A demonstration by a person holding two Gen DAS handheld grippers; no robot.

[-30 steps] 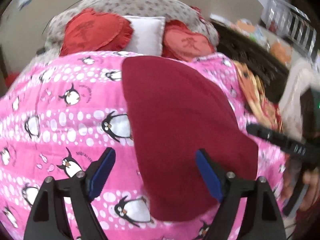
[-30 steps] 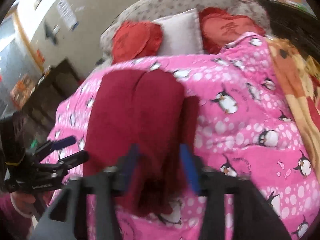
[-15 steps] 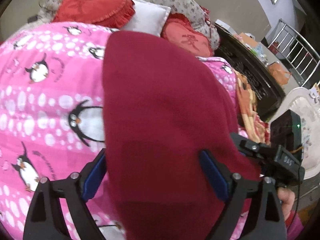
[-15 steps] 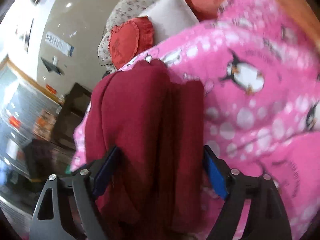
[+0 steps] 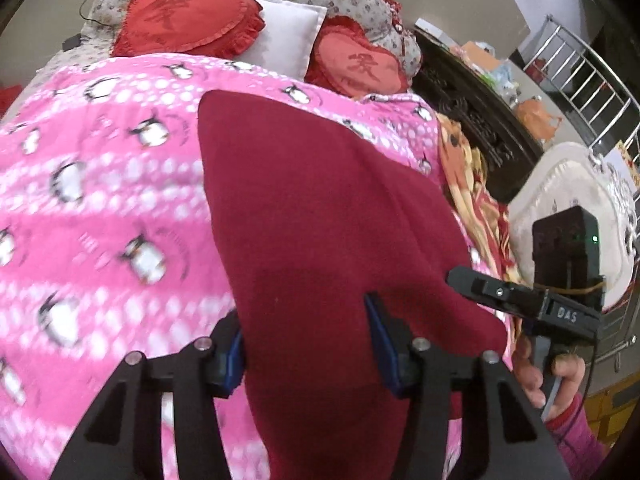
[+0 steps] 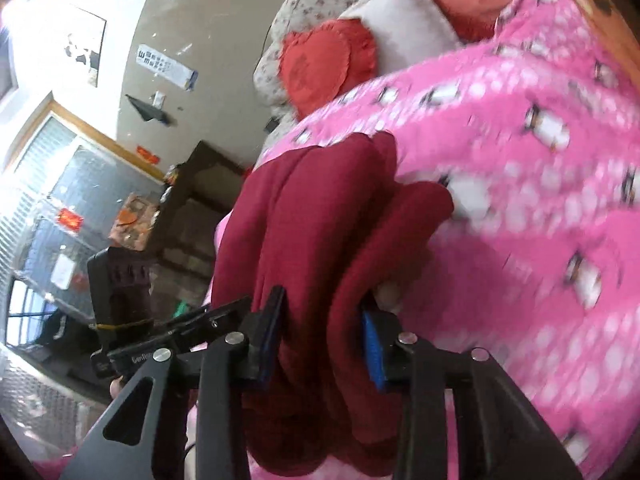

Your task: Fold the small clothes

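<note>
The left gripper has just been closing its jaws onto the near edge of the dark red garment, which lies on the pink penguin blanket. The right gripper has also narrowed, apparently pinching bunched folds of it at the blanket's edge

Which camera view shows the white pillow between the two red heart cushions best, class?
The left wrist view: the white pillow sits there sharp and nearly whole between both heart cushions. The right wrist view shows the same pillow too, tilted near the top edge, with one cushion cut off.
</note>
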